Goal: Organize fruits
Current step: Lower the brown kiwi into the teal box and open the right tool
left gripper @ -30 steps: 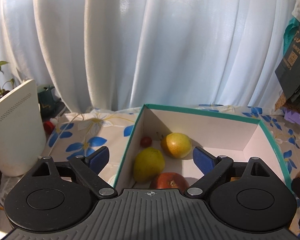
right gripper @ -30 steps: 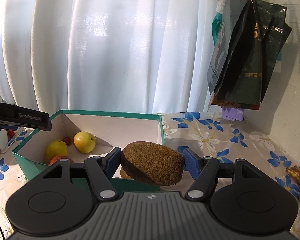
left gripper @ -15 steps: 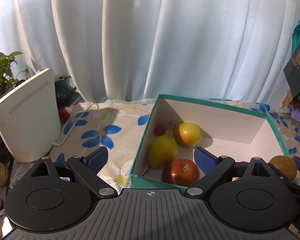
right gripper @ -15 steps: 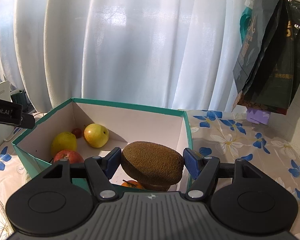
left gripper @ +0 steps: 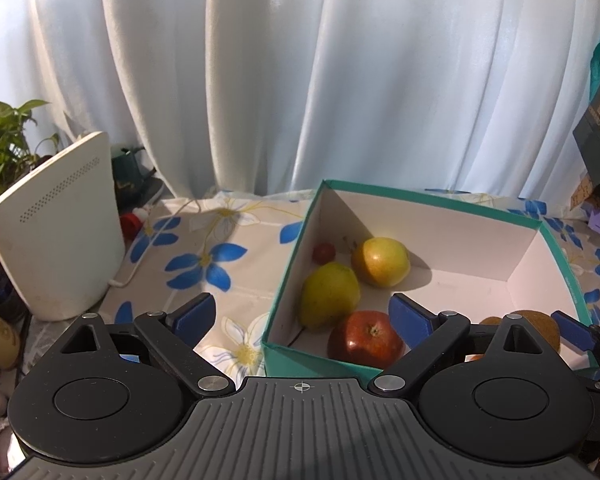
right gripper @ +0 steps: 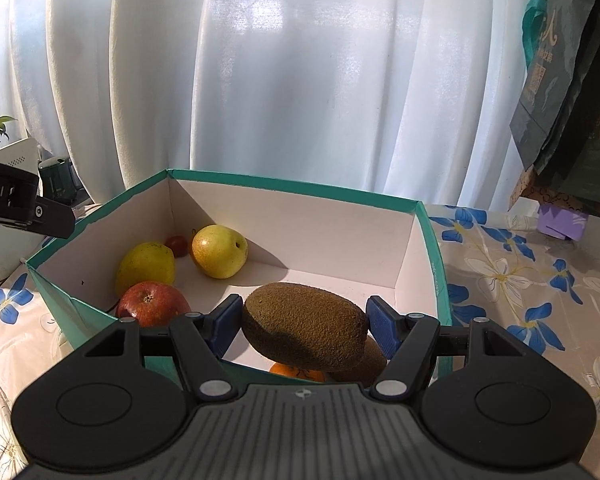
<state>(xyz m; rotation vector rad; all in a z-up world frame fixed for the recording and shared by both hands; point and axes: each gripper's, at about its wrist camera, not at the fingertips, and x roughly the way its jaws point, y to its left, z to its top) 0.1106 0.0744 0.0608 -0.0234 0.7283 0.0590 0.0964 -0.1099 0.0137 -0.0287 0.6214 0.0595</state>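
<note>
Kiwi [right gripper: 305,325], clenched in the right claw [right gripper: 305,322], now hangs lower inside the box [right gripper: 434,276]; left claw [left gripper: 300,314] gapes.

White curtain [left gripper: 340,80] behind; flowered tablecloth [left gripper: 204,248] below — white device [left gripper: 60,232], plant [left gripper: 4,148] at left; dark bags [right gripper: 572,112] hanging right.

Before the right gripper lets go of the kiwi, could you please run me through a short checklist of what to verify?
1. Right gripper clamped on the kiwi: ok.
2. Kiwi over the inside of the green box, past its near wall: ok.
3. Landing spot clear: not ok; an orange fruit and a second kiwi lie right beneath.
4. Left gripper open, holding nothing: ok.
5. Height above the box floor: cannot tell.
</note>
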